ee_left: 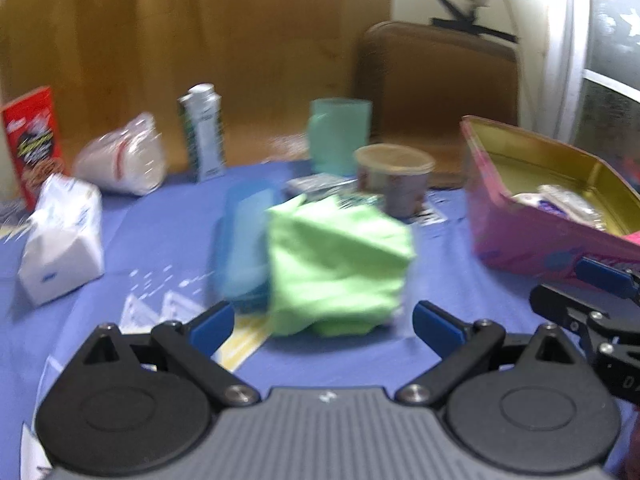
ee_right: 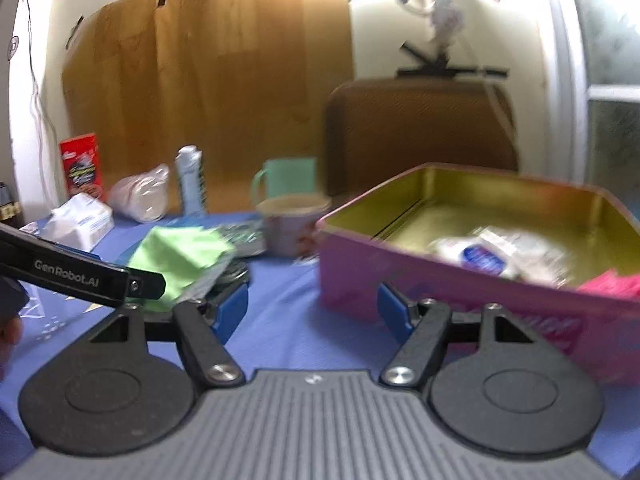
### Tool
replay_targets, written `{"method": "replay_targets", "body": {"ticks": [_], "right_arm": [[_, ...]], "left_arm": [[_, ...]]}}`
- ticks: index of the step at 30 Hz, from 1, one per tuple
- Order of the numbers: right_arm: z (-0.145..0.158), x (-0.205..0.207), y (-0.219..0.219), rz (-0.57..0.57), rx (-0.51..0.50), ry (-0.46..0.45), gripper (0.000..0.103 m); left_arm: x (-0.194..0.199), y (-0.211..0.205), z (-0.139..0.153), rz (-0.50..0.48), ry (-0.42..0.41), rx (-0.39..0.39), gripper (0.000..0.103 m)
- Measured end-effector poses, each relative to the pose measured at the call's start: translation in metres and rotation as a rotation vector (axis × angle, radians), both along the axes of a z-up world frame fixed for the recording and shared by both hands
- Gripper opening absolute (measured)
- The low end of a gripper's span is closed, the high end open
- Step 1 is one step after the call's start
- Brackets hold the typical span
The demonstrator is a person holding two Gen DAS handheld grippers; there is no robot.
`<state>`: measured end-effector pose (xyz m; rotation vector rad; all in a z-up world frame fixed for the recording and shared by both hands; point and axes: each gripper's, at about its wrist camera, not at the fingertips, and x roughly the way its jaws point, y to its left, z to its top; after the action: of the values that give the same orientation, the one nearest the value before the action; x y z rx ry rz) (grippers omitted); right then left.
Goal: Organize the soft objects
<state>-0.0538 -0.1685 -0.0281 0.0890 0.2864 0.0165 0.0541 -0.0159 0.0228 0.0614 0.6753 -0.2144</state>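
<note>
- My left gripper [ee_left: 323, 320] stands wide, nothing between its blue pads, nothing touched.
- The green cloth [ee_left: 336, 264] lies just ahead of it, crumpled into a loose mound on the blue tablecloth [ee_left: 440, 264], centred on the gap between the fingers yet clear of both.
- Against the cloth's left side sits a blue case [ee_left: 244, 248]; further left, near the table's left edge, I see a white tissue pack [ee_left: 60, 240], a clear bag [ee_left: 124, 160] and a red box [ee_left: 32, 140].
- Behind the cloth stand a carton [ee_left: 204, 132], a teal mug [ee_left: 340, 136] and a lidded tub [ee_left: 394, 180].
- My right gripper [ee_right: 312, 312] is also wide and empty, hovering above bare tablecloth, its right pad just beside the pink tin [ee_right: 460, 280].
- The tin is open, gold inside, toward the table's right edge; a white packet [ee_right: 492, 252] and something pink [ee_right: 612, 284] lie in it.
- From the right wrist view the green cloth sits well left of the tin, partly behind the left gripper's body.
</note>
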Motion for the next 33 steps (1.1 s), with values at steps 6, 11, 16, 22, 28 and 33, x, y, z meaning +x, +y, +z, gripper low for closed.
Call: {"method": "replay_targets", "body": {"ticks": [6, 11, 16, 22, 28, 33], "right_arm": [[-0.007, 0.014, 0.014, 0.047, 0.013, 0.055, 0.073], [-0.017, 0.021, 0.022, 0.058, 0.009, 0.109, 0.073], [-0.018, 0.024, 0.021, 0.062, 0.031, 0.138, 0.074], [-0.02, 0.024, 0.022, 0.075, 0.047, 0.152, 0.074], [-0.02, 0.023, 0.02, 0.081, 0.075, 0.15, 0.074], [-0.021, 0.025, 0.018, 0.087, 0.091, 0.155, 0.074]], "left_arm": [[0.003, 0.024, -0.013, 0.064, 0.028, -0.002, 0.099], [0.008, 0.03, -0.023, 0.086, 0.046, 0.009, 0.099], [0.01, 0.029, -0.032, 0.097, 0.029, 0.048, 0.102], [0.01, 0.03, -0.034, 0.089, 0.009, 0.036, 0.103], [0.01, 0.03, -0.034, 0.088, 0.007, 0.032, 0.103], [0.01, 0.03, -0.034, 0.089, 0.007, 0.03, 0.103]]}}
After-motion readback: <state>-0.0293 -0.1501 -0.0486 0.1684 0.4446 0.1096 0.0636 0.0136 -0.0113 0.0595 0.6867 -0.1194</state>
